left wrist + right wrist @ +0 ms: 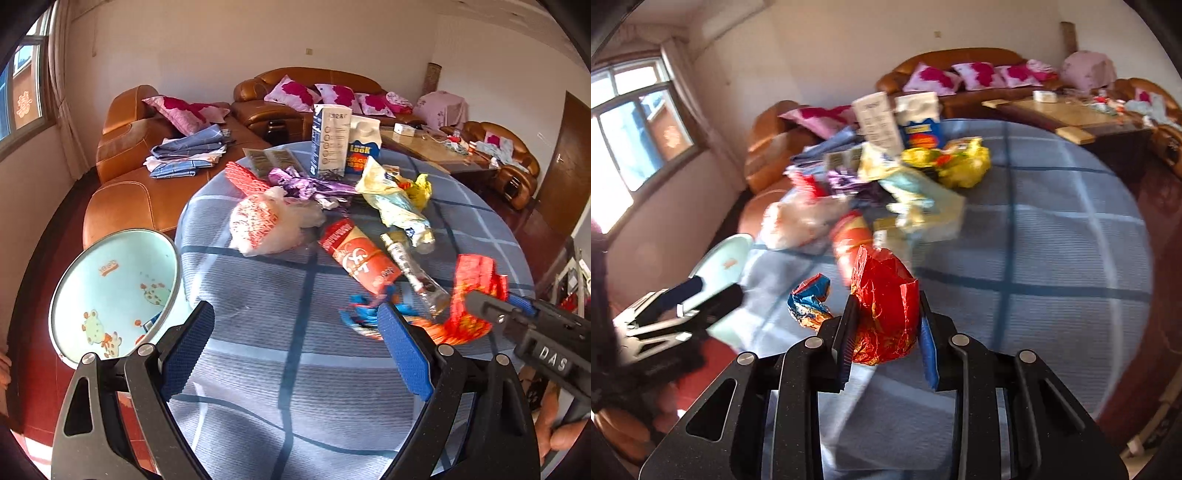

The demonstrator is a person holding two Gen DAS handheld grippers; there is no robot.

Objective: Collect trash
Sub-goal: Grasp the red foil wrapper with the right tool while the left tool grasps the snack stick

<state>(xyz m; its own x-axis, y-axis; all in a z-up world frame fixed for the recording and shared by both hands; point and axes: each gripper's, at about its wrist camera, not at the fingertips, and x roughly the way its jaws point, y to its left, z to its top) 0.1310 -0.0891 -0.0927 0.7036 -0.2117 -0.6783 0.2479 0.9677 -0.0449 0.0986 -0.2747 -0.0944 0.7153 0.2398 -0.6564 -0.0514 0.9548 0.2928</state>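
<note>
2 tongs in view: my right gripper point(886, 325) pinches a crumpled red foil wrapper point(884, 314), its lower end hidden behind the pads, lifted just above the table point(1052, 258). My left gripper point(295, 332) is spread wide, nothing between its fingers, near the mint bowl point(114, 291), whose lower rim my tongs cut off. Blue wrapper point(809, 299) lies beside. Trash pile behind is motion-blurred in the right view.

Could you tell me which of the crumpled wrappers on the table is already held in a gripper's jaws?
The red foil wrapper, pinched by the right gripper. The blue and orange wrapper beside it lies loose on the tablecloth; the left gripper is open.
</note>
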